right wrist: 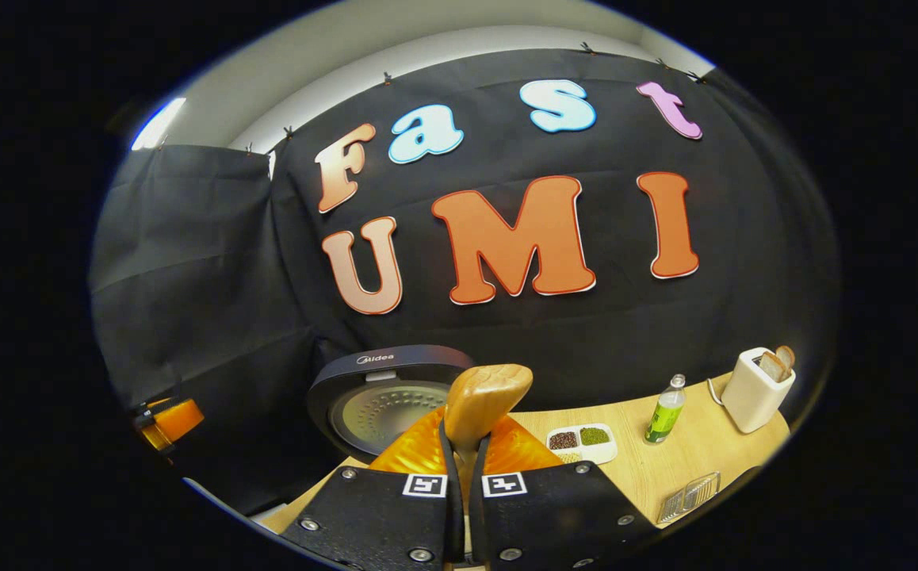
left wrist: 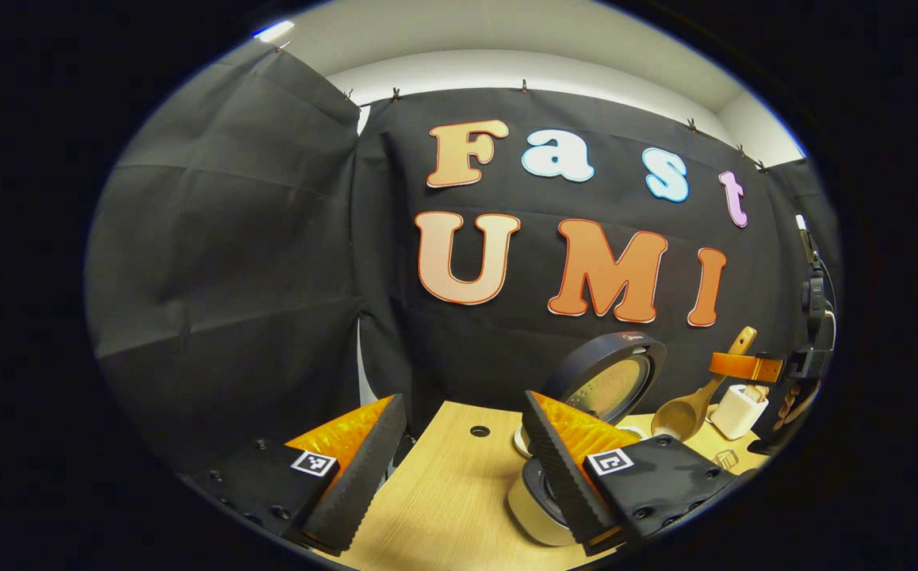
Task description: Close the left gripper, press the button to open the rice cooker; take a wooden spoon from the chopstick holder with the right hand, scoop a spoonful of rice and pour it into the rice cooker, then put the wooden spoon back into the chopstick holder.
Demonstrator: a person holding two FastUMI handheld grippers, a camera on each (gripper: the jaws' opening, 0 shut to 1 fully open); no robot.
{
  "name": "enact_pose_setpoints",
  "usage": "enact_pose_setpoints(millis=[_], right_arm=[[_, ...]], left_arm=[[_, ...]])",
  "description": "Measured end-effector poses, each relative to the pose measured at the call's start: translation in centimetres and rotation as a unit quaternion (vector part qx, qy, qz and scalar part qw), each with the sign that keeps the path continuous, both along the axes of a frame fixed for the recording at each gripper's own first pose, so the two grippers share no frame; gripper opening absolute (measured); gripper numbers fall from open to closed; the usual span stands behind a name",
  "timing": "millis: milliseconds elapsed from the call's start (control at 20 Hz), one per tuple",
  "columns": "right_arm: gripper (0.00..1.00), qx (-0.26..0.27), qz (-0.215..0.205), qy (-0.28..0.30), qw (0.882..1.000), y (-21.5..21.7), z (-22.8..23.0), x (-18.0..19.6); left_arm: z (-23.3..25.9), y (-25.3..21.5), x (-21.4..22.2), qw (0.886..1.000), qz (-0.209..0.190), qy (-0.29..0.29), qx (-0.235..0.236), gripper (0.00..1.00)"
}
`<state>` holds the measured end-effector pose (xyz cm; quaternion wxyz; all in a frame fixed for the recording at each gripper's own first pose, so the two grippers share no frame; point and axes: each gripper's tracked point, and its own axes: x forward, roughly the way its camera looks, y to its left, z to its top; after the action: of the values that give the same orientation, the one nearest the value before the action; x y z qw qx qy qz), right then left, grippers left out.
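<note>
Rice cooker (left wrist: 586,396) just past the left gripper (left wrist: 459,456), lid up; fingers spread wide, holding nothing. Farther off, wooden spoon (left wrist: 685,412) hanging bowl down by the white chopstick holder (left wrist: 736,412).

Right gripper (right wrist: 463,468) pinching the spoon handle (right wrist: 487,400), cooker lid (right wrist: 384,396) just beyond the fingers. Spoon bowl hidden, maybe empty. Best to hold tight, keep level, tip slowly over the pot.

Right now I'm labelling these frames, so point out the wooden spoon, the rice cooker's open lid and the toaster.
wooden spoon (left wrist: 677,414): left gripper view, on its bowl.
rice cooker's open lid (right wrist: 384,404): right gripper view, on its inner plate.
toaster (right wrist: 754,395): right gripper view, on its front wall.
</note>
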<state>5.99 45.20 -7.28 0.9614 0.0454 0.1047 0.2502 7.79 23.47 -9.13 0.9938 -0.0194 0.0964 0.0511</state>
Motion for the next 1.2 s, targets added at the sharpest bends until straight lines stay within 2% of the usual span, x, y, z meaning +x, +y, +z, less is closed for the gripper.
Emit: enact_pose_setpoints(millis=[400,850,1100,1200], right_arm=[[0.02,-0.067,0.032,-0.05,0.996,1.3,0.4,-1.3],[0.02,-0.116,0.058,-0.07,0.989,2.5,-0.6,-2.4],[0.02,-0.082,0.046,-0.039,0.995,2.2,-0.8,-2.4],[0.02,-0.062,0.033,-0.031,0.997,0.8,-0.2,-1.9]], left_arm=[[-0.9,0.0,0.1,1.0,0.0,0.007,0.007,0.97],[-1.3,0.4,-0.3,1.0,0.001,0.01,-0.001,0.96],[-1.3,0.5,-0.4,1.0,0.001,0.008,-0.009,0.97],[-0.9,0.3,-0.4,1.0,-0.001,0.006,-0.009,0.96]])
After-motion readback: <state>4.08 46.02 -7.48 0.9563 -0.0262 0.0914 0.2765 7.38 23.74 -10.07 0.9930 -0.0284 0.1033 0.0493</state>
